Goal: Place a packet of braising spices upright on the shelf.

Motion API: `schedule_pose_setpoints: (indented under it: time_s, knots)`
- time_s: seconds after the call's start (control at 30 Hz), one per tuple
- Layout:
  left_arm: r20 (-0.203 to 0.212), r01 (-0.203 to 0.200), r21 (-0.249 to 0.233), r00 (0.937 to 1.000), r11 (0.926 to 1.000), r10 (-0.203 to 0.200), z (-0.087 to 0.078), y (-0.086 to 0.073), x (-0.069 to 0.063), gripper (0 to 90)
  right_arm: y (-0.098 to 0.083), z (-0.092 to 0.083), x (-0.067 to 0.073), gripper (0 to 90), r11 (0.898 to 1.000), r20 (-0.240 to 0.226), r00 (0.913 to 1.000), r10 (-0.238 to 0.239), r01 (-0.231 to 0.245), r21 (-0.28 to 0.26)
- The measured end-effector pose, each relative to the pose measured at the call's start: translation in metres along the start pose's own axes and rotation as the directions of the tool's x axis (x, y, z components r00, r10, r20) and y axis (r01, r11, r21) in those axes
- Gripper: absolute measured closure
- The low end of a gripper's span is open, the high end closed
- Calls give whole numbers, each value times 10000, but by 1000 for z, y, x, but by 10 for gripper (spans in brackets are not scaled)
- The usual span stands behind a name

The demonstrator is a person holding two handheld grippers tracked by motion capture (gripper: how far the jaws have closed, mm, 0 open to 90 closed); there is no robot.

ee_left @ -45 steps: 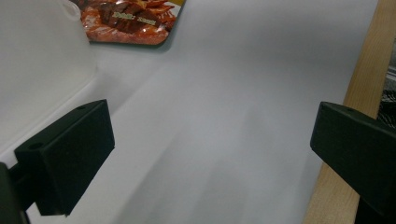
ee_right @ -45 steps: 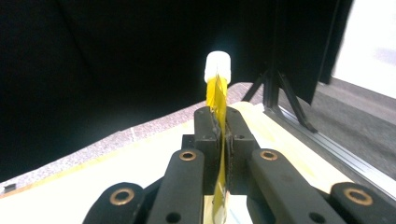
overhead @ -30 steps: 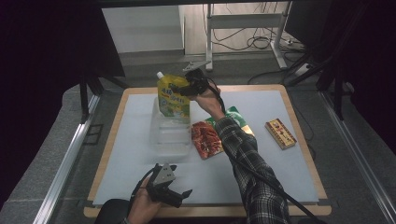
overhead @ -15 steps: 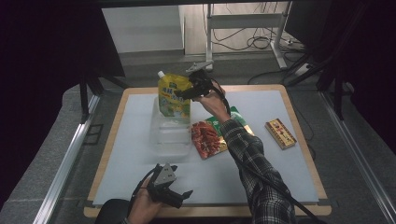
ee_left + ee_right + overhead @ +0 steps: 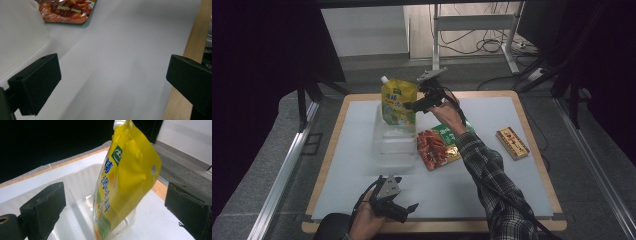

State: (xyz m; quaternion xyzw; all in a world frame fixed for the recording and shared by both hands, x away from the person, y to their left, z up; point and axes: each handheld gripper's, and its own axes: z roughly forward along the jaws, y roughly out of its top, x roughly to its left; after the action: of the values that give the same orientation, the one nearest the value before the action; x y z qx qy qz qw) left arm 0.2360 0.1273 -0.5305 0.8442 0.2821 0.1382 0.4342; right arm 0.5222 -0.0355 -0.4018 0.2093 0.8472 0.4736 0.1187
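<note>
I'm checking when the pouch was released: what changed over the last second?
The right gripper has just opened its jaws and let go of the yellow pouch, which stands upright in the clear bin. The left gripper, red snack bag and box stayed put.

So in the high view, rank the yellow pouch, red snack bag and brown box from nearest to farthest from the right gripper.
1. Yellow pouch, just left of the right gripper, standing in the clear tray.
2. Red snack bag, below it on the mat.
3. Brown box, far right.
</note>
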Motion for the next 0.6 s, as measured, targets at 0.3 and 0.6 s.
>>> schedule_pose_setpoints:
  time_s: [0.3,0.6]
  knots:
    - [-45,323,-135,9995,9994,-323,-1,0,2,0,-12,-15,4,18,9995,110,9999,-121,118,291]
    - [89,441,-118,9990,9990,-440,0,1,1,0,-29,-31,8,13,9989,-20,9998,-203,204,426]
